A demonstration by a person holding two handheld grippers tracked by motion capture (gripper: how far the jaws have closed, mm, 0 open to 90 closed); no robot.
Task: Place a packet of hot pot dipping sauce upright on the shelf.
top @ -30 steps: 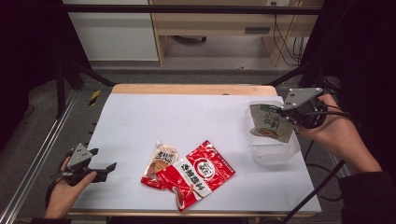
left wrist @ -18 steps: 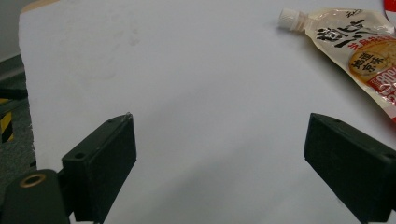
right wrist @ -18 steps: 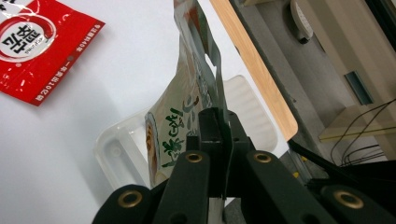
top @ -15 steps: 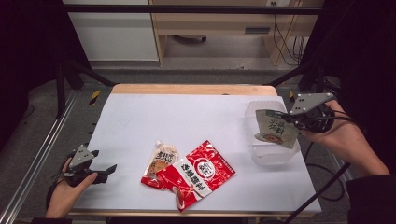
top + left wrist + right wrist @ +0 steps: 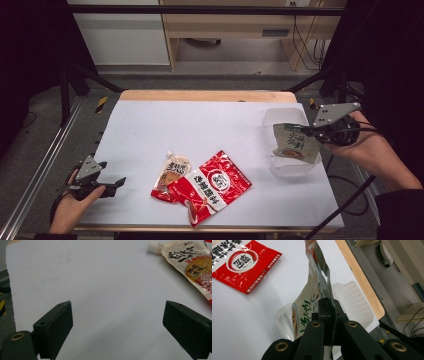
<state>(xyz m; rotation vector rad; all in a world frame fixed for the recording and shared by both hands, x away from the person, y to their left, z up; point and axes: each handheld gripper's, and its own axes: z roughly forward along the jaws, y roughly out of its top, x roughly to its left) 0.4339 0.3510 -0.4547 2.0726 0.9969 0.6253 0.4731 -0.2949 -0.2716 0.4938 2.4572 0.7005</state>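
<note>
From the high view: right gripper (image 5: 306, 129) clamped on a pale green-printed pouch (image 5: 295, 144), hanging over the clear plastic tray (image 5: 280, 168) at the right side of the white table (image 5: 200, 125), possibly dipping inside it, hard to tell from here; left gripper (image 5: 116, 184) low at the near-left corner, jaws apart, with a red packet (image 5: 215, 184) overlapping a spouted pouch (image 5: 172, 172) mid-table. Left gripper view: black jaws spread wide over bare white surface, spouted pouch (image 5: 190, 262) off at upper right, white cap pointing away. Right gripper view: jaws pinched together on the pouch's (image 5: 317, 290) foil edge, tray (image 5: 354, 302) just beneath, red packet (image 5: 242, 265) well apart at upper left.
</note>
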